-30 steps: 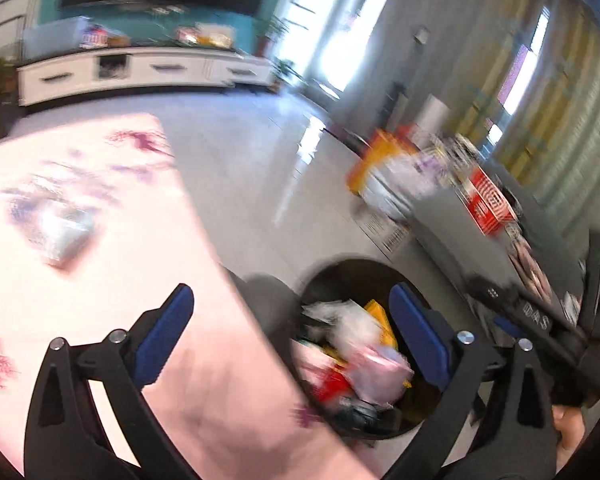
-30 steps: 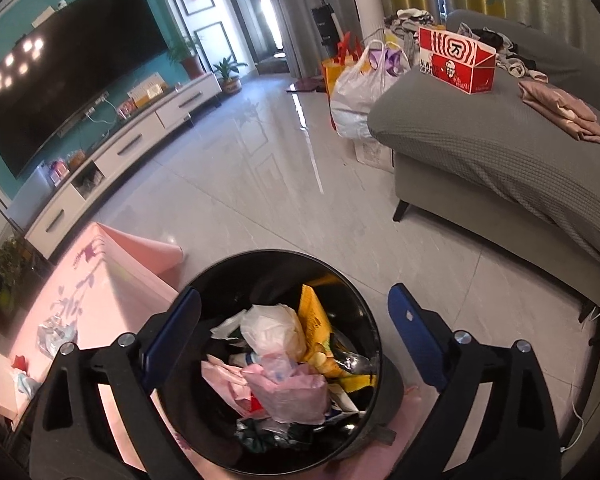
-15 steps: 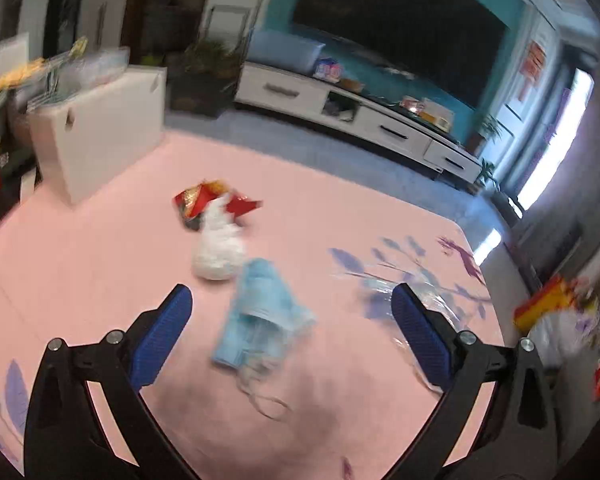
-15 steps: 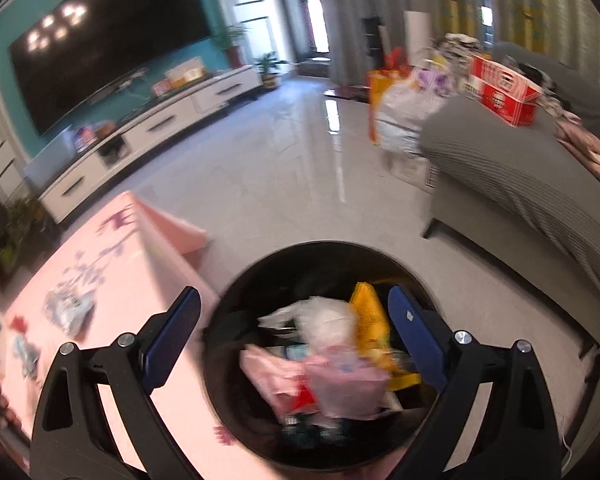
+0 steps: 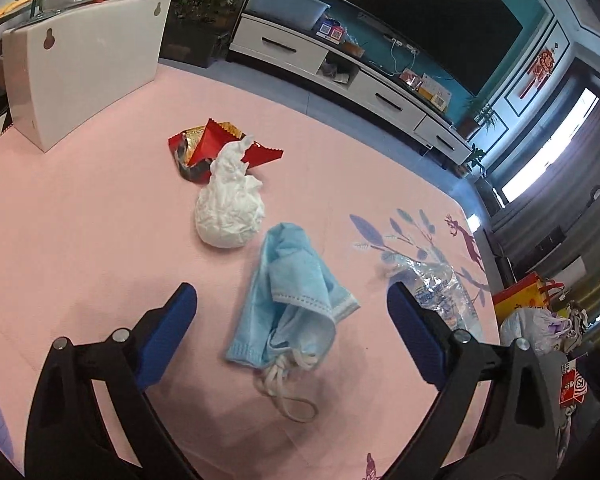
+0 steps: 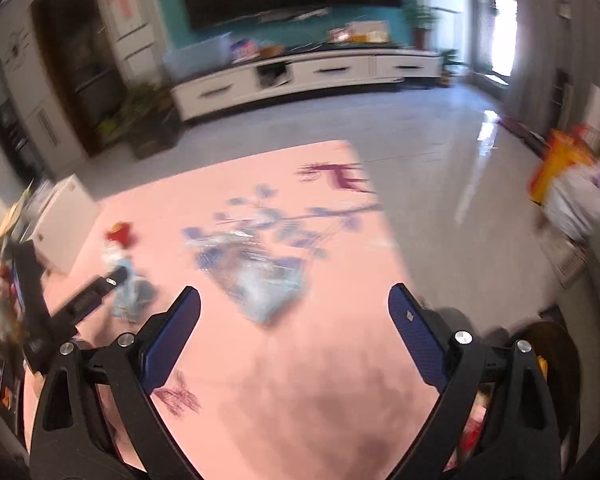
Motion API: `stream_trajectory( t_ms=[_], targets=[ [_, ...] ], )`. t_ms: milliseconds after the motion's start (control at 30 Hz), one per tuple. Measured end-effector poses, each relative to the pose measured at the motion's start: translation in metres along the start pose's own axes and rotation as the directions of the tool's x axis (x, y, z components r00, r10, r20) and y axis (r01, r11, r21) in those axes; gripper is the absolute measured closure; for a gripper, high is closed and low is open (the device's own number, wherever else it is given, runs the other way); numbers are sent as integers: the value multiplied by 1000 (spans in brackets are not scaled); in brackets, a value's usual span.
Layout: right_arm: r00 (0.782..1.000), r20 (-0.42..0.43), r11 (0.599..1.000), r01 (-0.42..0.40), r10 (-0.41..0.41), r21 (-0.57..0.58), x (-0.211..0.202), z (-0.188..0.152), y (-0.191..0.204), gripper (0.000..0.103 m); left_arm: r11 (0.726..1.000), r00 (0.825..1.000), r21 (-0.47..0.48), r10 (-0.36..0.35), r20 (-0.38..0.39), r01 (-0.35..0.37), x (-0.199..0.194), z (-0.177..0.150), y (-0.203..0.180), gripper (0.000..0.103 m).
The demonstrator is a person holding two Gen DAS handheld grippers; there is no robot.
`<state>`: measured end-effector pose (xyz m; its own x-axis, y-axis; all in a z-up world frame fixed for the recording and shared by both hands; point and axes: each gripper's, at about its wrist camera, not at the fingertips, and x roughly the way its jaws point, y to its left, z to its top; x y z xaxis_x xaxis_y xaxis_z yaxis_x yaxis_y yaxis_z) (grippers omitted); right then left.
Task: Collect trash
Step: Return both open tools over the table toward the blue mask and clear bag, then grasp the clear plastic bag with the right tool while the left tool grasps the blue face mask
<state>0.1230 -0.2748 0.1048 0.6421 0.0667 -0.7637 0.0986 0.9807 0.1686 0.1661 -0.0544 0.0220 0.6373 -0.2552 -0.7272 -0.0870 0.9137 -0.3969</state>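
On the pink tablecloth (image 5: 80, 248) lie a crumpled blue face mask (image 5: 296, 296), a white crumpled tissue (image 5: 230, 210), a red snack wrapper (image 5: 216, 146) and a clear crushed plastic wrapper (image 5: 436, 284). My left gripper (image 5: 292, 326) is open and empty, just above the mask. My right gripper (image 6: 294, 330) is open and empty over the table, near the clear wrapper (image 6: 256, 276). The right wrist view is blurred. The black trash bin (image 6: 556, 364) shows at that view's lower right edge, behind the right finger.
A white box (image 5: 80, 64) stands at the table's back left. A white TV cabinet (image 5: 352, 80) runs along the teal wall. Bags (image 5: 536, 316) sit on the floor to the right. The left gripper's body (image 6: 60, 304) shows in the right wrist view.
Both grippers have swung away from the trash bin towards the table. The left one now hovers over the blue mask; the right one faces the clear wrapper. Both stay open.
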Motion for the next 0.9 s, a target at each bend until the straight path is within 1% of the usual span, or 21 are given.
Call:
stream_trajectory(
  t_ms=[33, 100, 167, 200, 300, 333, 367, 400, 433, 500, 567, 633, 700, 800, 900],
  targets=[
    [999, -23, 999, -35, 35, 6, 15, 6, 9, 10, 1000, 1000, -5, -1, -5, 1, 1, 1, 1, 8],
    [995, -71, 997, -66, 69, 37, 42, 12, 19, 10, 999, 1000, -31, -18, -12, 17, 3, 1, 5, 8],
    [993, -107, 997, -41, 48, 63, 68, 17, 25, 10, 999, 999, -37, -37, -23, 36, 8, 2, 8, 9],
    [993, -118, 998, -21, 29, 64, 76, 18, 29, 10, 999, 999, -41, -36, -28, 35, 9, 2, 9, 10],
    [992, -125, 999, 31, -26, 39, 100, 16, 31, 10, 997, 998, -72, -45, -50, 41, 11, 1, 14, 17],
    [989, -142, 999, 47, -45, 13, 110, 15, 33, 10, 995, 997, -82, -57, -58, 52, 13, 0, 14, 18],
    [988, -148, 999, 53, -53, -2, 115, 15, 32, 10, 994, 996, -92, -68, -65, 61, 14, 0, 15, 18],
    [989, -136, 999, 49, -49, -1, 114, 14, 29, 10, 993, 995, -96, -69, -67, 62, 14, -2, 16, 18],
    [992, -121, 999, 40, -40, -1, 115, 15, 27, 10, 994, 995, -97, -66, -69, 59, 15, -2, 16, 19],
    [991, -123, 999, 41, -43, -15, 119, 14, 25, 10, 995, 995, -88, -59, -76, 52, 16, -2, 15, 20],
    [984, -142, 994, 97, -104, -55, 127, 11, 25, 10, 995, 995, -83, -55, -81, 48, 17, -3, 14, 21],
    [981, -137, 987, 126, -140, -104, 135, 9, 29, 10, 996, 996, -75, -48, -79, 42, 18, -3, 15, 21],
    [979, -145, 984, 124, -142, -127, 141, 6, 32, 10, 997, 996, -70, -39, -76, 34, 18, -4, 13, 23],
    [979, -142, 984, 131, -148, -121, 148, 3, 32, 10, 998, 997, -59, -34, -71, 30, 18, -7, 10, 26],
    [979, -154, 985, 117, -136, -125, 154, 1, 30, 10, 998, 997, -62, -36, -64, 32, 18, -8, 10, 29]
  ],
)
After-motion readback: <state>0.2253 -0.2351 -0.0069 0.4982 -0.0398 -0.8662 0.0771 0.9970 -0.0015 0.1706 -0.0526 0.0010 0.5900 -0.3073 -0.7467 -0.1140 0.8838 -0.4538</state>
